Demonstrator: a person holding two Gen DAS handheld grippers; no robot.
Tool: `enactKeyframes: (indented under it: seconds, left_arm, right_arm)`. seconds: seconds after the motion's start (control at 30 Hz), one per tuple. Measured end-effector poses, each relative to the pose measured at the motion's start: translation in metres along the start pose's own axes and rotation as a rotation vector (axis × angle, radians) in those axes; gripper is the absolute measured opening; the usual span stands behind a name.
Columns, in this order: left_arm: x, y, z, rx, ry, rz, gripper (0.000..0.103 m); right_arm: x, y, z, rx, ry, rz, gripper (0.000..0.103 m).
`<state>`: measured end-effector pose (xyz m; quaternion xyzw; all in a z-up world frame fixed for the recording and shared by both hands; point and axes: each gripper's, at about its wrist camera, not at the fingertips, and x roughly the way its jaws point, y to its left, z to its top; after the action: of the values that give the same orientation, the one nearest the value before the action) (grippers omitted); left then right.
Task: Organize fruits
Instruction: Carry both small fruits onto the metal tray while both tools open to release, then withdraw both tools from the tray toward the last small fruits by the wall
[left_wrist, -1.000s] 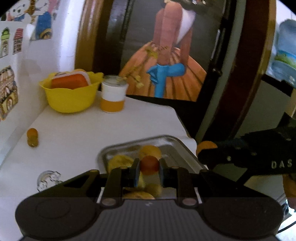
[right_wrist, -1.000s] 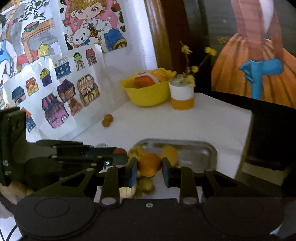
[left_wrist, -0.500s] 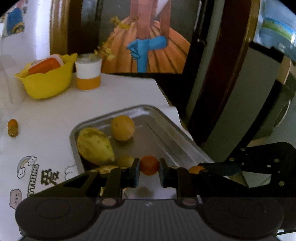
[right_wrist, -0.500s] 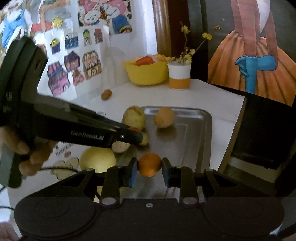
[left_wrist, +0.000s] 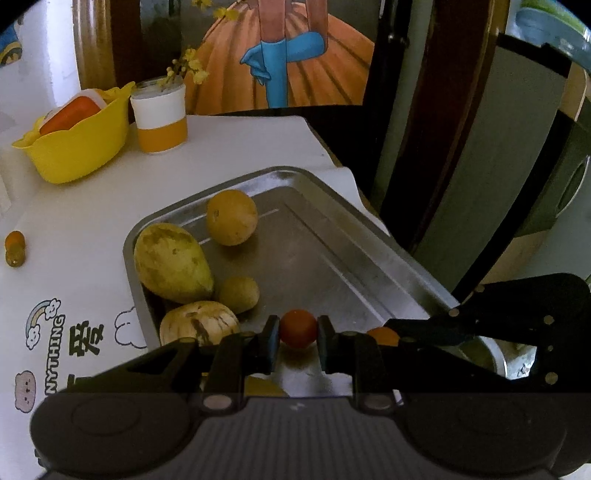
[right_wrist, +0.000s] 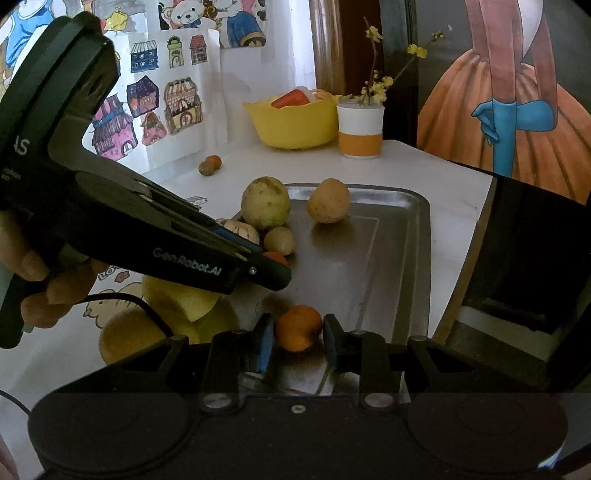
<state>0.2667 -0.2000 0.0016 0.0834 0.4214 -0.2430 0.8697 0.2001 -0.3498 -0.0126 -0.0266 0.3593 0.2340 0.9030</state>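
Note:
A metal tray (left_wrist: 332, 258) lies on the white table and holds a large yellow-green fruit (left_wrist: 171, 264), a round yellow fruit (left_wrist: 231, 217), a small one (left_wrist: 238, 294) and a pale striped one (left_wrist: 199, 325). My left gripper (left_wrist: 298, 332) is shut on a small red fruit (left_wrist: 298, 328), low over the tray's near end. My right gripper (right_wrist: 298, 332) is shut on a small orange (right_wrist: 298, 328) just above the tray (right_wrist: 388, 258) floor. In the right wrist view the left gripper (right_wrist: 273, 271) reaches in from the left, and its red fruit (right_wrist: 276, 256) peeks out at the tip.
A yellow bowl (left_wrist: 77, 147) and a white-and-orange cup (left_wrist: 160, 122) with flowers stand at the back. Two small fruits (left_wrist: 14, 247) lie near the wall. Yellow fruits (right_wrist: 184, 299) lie left of the tray, partly hidden. The table's edge (right_wrist: 484, 206) drops off just right of the tray.
Both grippers have moved forward and down over the tray, each still holding its fruit. The tray and its fruits now look much nearer.

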Motion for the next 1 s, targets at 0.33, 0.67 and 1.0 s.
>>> enactKeyframes:
  seconds: [0.33,0.67,1.0]
  left_arm:
    - [-0.008,0.004,0.002,-0.02,-0.018,-0.003,0.033]
    - [-0.076,0.02,0.002,-0.097,-0.195,0.006,0.073]
    - [-0.157,0.034,-0.02,-0.145,-0.356,0.063,0.099]
  right_arm:
    - [-0.01,0.001,0.005,0.011,-0.039,-0.042,0.049]
    - [-0.055,0.024,0.033,-0.025,-0.14,-0.084,0.079]
    - [-0.119,0.073,0.058,-0.08,-0.244,-0.083,0.099]
